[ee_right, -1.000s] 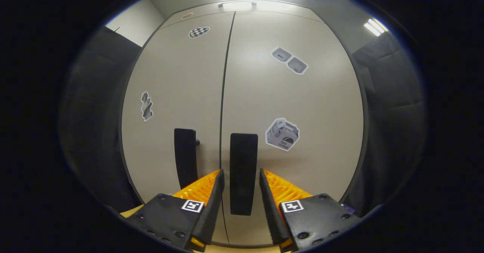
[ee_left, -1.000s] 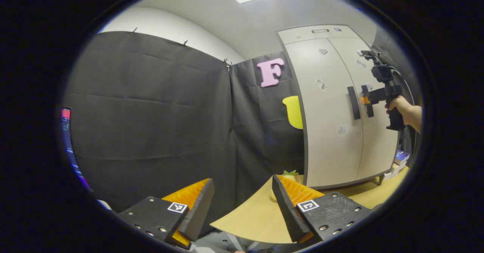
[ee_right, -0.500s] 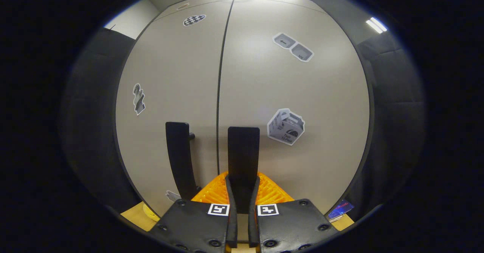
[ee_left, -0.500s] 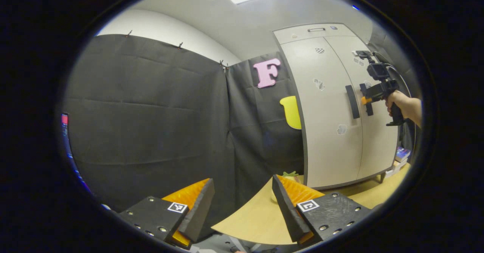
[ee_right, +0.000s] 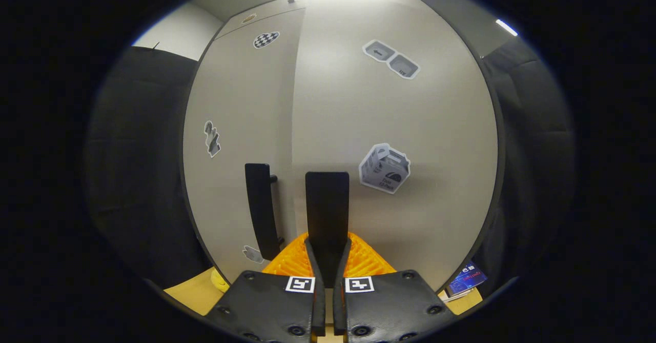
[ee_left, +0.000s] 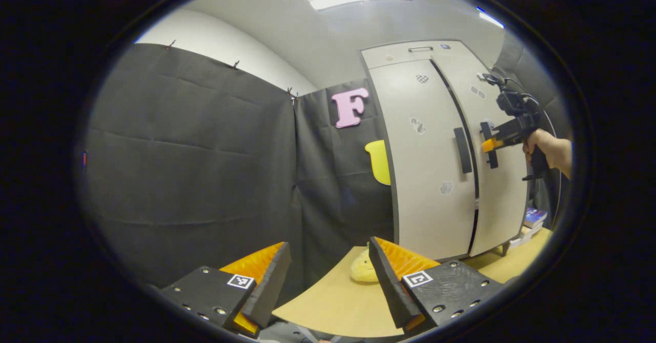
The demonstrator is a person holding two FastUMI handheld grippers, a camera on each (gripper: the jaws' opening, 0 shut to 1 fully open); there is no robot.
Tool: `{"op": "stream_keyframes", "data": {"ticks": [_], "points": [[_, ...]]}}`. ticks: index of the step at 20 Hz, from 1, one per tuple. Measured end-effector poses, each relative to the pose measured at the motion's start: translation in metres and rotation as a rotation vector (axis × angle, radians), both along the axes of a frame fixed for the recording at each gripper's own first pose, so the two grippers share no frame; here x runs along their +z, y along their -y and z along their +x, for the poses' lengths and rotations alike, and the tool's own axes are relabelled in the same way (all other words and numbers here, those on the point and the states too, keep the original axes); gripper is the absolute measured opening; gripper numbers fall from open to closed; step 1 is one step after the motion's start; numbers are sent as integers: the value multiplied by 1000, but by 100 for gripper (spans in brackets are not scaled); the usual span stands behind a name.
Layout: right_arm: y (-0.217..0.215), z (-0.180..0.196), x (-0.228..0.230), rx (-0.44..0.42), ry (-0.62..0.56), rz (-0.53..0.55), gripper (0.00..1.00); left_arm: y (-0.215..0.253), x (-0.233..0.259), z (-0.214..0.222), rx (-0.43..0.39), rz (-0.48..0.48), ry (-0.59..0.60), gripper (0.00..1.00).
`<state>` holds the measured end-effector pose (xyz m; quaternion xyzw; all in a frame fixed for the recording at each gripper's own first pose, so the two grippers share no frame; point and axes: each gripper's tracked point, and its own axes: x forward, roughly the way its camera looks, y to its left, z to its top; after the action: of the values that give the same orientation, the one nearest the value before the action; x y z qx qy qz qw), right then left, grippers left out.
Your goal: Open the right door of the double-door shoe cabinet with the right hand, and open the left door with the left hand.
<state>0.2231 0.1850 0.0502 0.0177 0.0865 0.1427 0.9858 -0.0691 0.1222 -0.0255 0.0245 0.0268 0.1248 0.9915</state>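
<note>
Now the right gripper [ee_right: 328, 261] is clamped on the right handle [ee_right: 327, 209], both fingers pressing its flat sides, low on the bar at about 6 o'clock in the right gripper view. That grip suits a pull: the bar stands upright and the fingers straddle it from either side, so it should not slip out sideways. The right door [ee_right: 400, 127] stands a little proud of the left door [ee_right: 241, 127]; in the left gripper view a dark gap [ee_left: 464, 133] runs between them, so the right door seems just cracked open and the swing barely begun. There the hand [ee_left: 543, 145] holds that gripper at 3 o'clock, against the cabinet [ee_left: 435, 153].

The left gripper [ee_left: 328, 276] hangs well apart from the cabinet with its fingers spread and nothing between them, low over the table [ee_left: 333, 302], probably waiting its turn. The left handle [ee_right: 261, 209] sits untouched just beside the gripped one, toward 9 o'clock. A small yellow toy [ee_left: 363, 272] lies on the table near the cabinet's foot.
</note>
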Motion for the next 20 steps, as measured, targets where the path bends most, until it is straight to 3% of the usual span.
{"op": "stream_keyframes", "data": {"ticks": [19,20], "points": [[69,-92,4,178,-46,55,5,93,-1,43,-171,-50,-2,89],[72,-95,4,179,-47,54,10,99,-2,45,-181,-48,-2,89]]}}
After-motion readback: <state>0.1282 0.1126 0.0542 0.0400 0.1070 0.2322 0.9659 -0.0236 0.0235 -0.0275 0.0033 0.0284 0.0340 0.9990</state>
